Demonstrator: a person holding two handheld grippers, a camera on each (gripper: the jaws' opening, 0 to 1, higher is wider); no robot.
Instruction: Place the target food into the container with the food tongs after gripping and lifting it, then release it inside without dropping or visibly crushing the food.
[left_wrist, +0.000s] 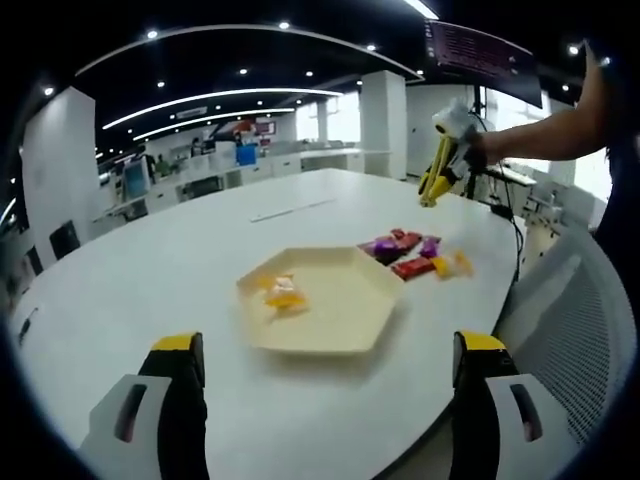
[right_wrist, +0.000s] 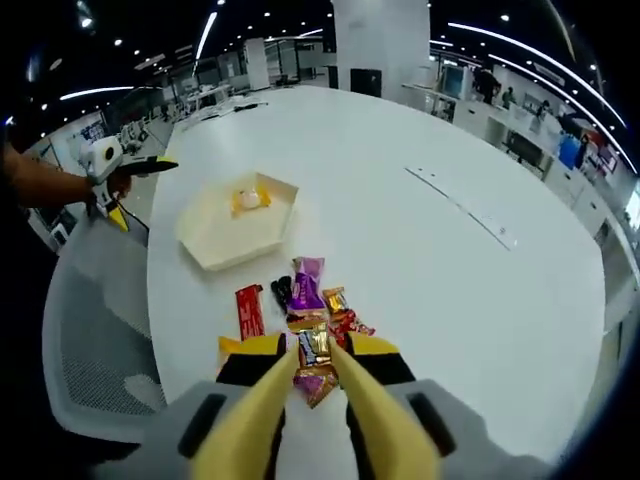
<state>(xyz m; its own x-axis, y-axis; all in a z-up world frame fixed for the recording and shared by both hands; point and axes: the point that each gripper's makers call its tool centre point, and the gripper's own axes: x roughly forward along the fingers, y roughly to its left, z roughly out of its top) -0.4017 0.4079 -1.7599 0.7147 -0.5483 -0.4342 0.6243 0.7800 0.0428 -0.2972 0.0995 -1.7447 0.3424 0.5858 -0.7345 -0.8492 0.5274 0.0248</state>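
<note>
Sweets (right_wrist: 312, 330): being lined up ahead of the tongs (right_wrist: 318, 385), near the table's edge (right_wrist: 160, 300).
Tongs: being held narrow, empty.
Left gripper (left_wrist: 325, 365): being held wide.
Tray (right_wrist: 225, 235): lying beyond.

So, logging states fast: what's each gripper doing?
Left gripper: open, empty.
Right gripper: shut on yellow food tongs, tips over the wrapped candies.

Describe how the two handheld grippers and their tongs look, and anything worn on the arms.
The left gripper has two black jaws with yellow tips on pale grey bodies, each carrying a dark slot. The right gripper has a grey body with black and yellow parts and holds long yellow tongs. Both arms appear bare, with no sleeve visible.
</note>
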